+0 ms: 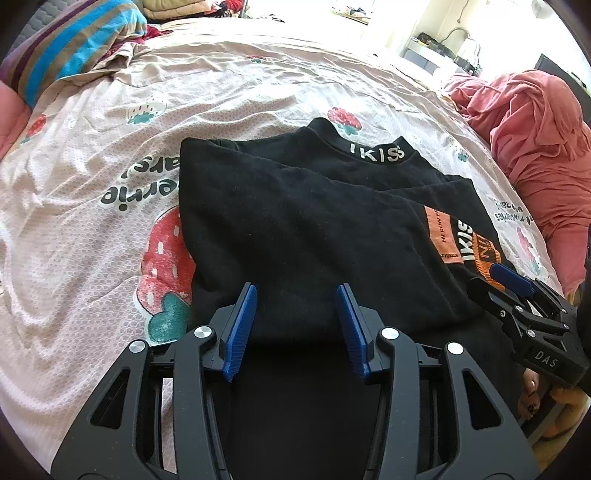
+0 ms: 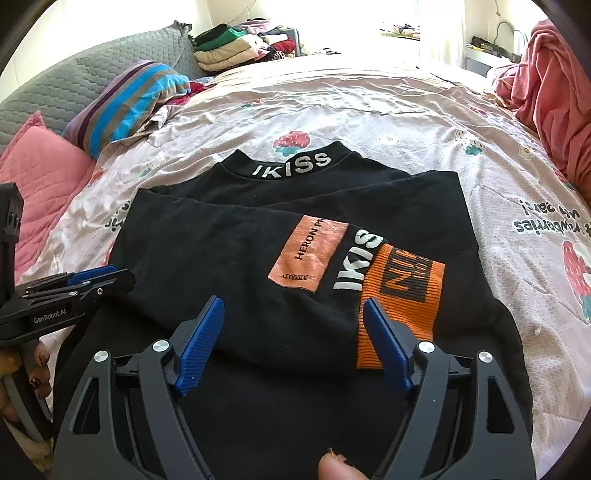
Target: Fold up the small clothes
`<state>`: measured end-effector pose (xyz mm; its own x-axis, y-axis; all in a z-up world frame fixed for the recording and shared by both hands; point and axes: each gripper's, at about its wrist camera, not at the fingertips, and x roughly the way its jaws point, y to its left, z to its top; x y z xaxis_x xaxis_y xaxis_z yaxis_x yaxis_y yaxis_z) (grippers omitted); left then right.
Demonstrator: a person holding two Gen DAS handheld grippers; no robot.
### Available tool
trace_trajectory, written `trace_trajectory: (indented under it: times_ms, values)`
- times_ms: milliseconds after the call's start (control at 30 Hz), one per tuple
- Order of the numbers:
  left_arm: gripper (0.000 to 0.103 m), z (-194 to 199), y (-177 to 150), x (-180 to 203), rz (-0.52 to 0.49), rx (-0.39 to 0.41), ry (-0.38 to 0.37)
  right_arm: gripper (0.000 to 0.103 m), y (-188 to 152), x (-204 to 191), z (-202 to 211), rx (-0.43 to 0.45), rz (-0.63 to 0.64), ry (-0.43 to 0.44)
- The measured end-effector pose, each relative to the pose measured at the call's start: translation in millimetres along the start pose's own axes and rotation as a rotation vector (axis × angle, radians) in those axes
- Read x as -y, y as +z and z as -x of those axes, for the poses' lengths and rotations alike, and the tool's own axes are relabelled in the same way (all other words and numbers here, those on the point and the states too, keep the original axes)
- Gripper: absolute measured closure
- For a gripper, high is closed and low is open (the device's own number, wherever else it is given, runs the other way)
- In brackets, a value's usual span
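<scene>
A black cotton top with a white-lettered collar and orange printed patches lies partly folded on the pink strawberry-print bedsheet, both sleeves laid across its front. The right hand-held gripper hovers over the orange cuff with jaws wide and nothing between them. The left hand-held gripper hangs partly open above the near hem, gripping nothing. The likely risk: a pinch catching only the top layer would drag the sleeves askew and undo the fold.

We see bright daylight from the far white window, glary there; edges bend round and go dark.
</scene>
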<state>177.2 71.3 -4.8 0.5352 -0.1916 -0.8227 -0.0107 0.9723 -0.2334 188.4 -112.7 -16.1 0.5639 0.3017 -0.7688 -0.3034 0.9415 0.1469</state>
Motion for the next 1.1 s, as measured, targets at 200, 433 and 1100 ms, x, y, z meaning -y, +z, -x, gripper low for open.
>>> trace_trajectory:
  times_ms: [200, 433, 1100]
  values:
    - [0.065, 3, -1, 1, 0.003, 0.008, 0.002, 0.023, 1, 0, 5, 0.012, -0.002, 0.0]
    - [0.058, 9, 0, 1, 0.008, 0.022, 0.002, 0.02, 3, 1, 12, 0.036, -0.015, 0.0]
    - [0.015, 38, 1, -1, 0.005, 0.103, 0.045, 0.011, 10, -1, 33, 0.093, -0.016, -0.002]
